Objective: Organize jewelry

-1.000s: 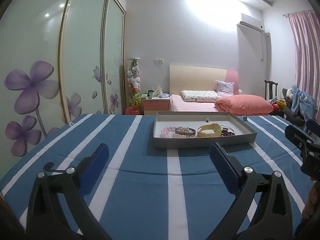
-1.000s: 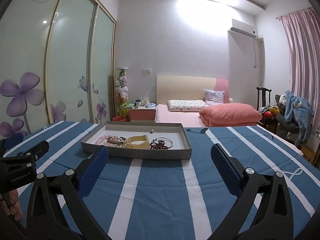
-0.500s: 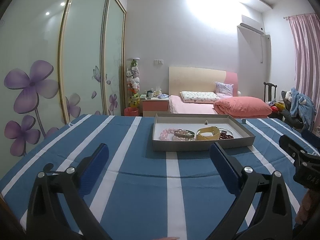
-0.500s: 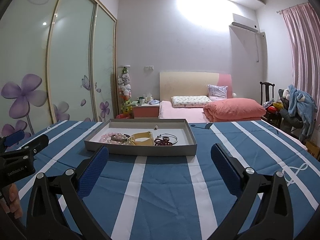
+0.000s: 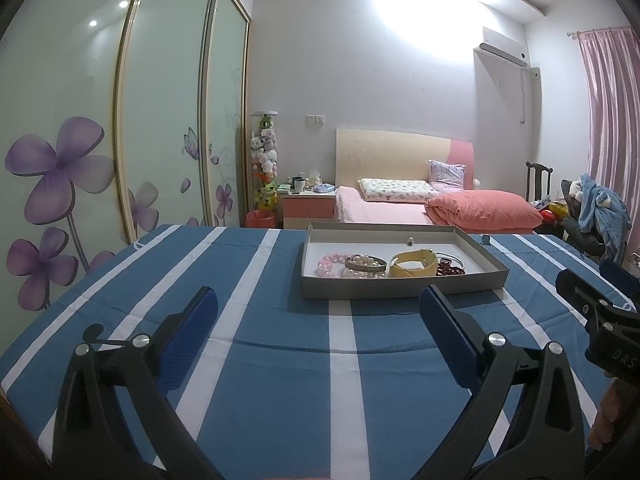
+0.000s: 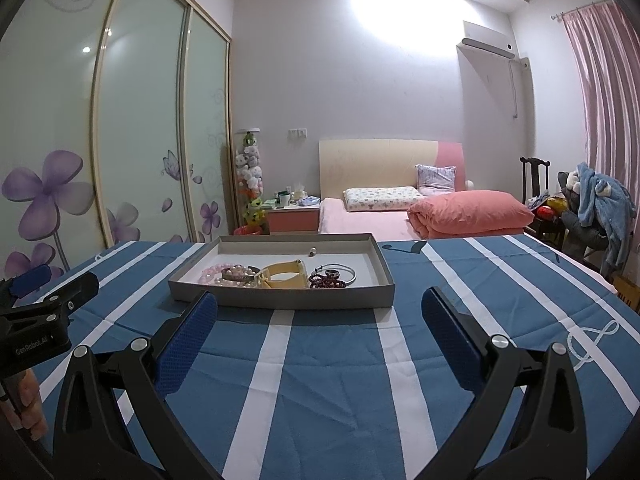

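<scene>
Left wrist view:
Left tool [image 5: 318, 308]: fingers spread wide, nothing between them, hovering over the striped worktop [image 5: 256, 360] near its front edge.
Tray [image 5: 400, 289]: grey, shallow, straight ahead and slightly right of this tool's centre line, toward the worktop's far edge; long axis runs left to right.
Jewelry: clustered along the tray's near wall. Pink bead bracelet [image 5: 330, 263] at left, yellow band [image 5: 412, 263] in the middle, dark red beads [image 5: 450, 268] at right.
Right tool: only its tip shows, at the right edge of the view.

Right wrist view:
Right tool [image 6: 320, 312]: also open and empty, low over the worktop.
Tray [image 6: 280, 299]: ahead and a little left of centre, well apart from the fingertips.
Silver bangle [image 6: 340, 272]: beside the dark red beads [image 6: 326, 280], on the side facing this tool.

Judgement:
Nearer hand: both sit about equally far back; the left suits the pink beads, the right the bangle and red beads.
</scene>
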